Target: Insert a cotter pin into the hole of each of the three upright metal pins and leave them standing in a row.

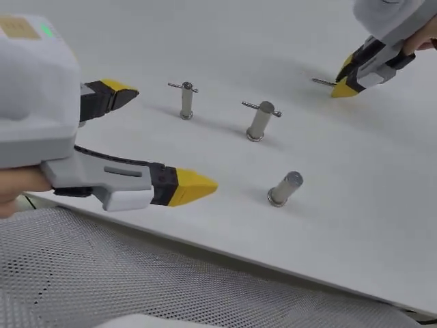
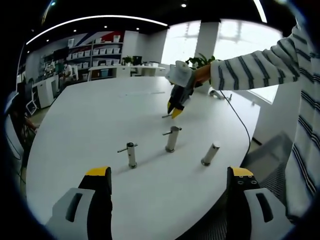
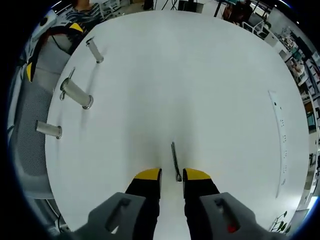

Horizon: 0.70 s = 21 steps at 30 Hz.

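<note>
Three metal pins stand in a row on the white table (image 1: 382,205). The far pin (image 1: 186,101) and the middle pin (image 1: 259,121) each carry a cotter pin through the top. The near pin (image 1: 285,188) has none. My left gripper (image 1: 160,137) is open wide and empty, off to the left of the row, which lies ahead of its jaws (image 2: 170,172). My right gripper (image 1: 345,83) is at the far right, low over the table. A loose cotter pin (image 3: 175,159) lies on the table with its looped end between the narrowly parted jaws of the right gripper (image 3: 172,176).
A grey mesh chair back (image 1: 102,273) sits below the table's near edge. A thin cable (image 2: 240,125) trails across the table behind the right gripper. A striped sleeve (image 2: 260,65) reaches in from the right. Wide bare table lies beyond the cotter pin.
</note>
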Each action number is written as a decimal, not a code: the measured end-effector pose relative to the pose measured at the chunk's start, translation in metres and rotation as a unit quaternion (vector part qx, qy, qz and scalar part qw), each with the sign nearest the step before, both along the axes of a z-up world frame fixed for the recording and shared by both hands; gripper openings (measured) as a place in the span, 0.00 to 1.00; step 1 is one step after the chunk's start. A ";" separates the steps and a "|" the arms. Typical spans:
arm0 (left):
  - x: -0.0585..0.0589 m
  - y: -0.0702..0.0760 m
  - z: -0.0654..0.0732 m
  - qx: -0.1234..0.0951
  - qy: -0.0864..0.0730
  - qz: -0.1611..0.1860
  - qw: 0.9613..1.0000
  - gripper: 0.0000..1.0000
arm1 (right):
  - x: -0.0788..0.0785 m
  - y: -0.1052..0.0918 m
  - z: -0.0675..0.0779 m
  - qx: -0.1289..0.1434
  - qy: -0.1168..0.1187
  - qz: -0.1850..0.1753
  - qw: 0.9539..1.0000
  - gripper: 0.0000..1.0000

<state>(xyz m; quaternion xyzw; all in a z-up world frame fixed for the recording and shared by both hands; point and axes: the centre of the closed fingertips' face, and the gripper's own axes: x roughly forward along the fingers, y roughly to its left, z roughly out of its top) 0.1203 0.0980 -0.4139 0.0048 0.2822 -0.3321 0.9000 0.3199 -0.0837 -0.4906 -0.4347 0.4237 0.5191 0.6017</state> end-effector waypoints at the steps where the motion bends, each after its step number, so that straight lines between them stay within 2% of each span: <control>1: 0.000 0.000 0.000 0.000 0.000 0.001 1.000 0.94 | -0.002 0.000 0.000 -0.004 0.003 0.004 1.000 0.11; 5: 0.002 0.002 0.004 0.007 -0.003 -0.001 1.000 0.94 | -0.011 0.000 0.001 -0.010 0.020 0.012 1.000 0.05; 11: 0.004 0.004 0.007 0.006 -0.002 0.003 1.000 0.94 | -0.010 -0.002 -0.001 -0.026 0.020 0.031 0.999 0.04; 16: 0.002 0.005 0.005 0.009 0.003 0.003 1.000 0.94 | -0.015 -0.001 0.000 -0.049 0.010 0.071 0.996 0.04; 18: 0.001 0.006 0.005 0.010 0.005 0.002 1.000 0.93 | -0.009 -0.003 -0.002 -0.057 0.017 0.066 0.996 0.04; 21: 0.001 0.007 0.007 0.011 -0.001 0.001 1.000 0.92 | -0.005 -0.003 -0.003 -0.058 0.021 0.070 0.996 0.03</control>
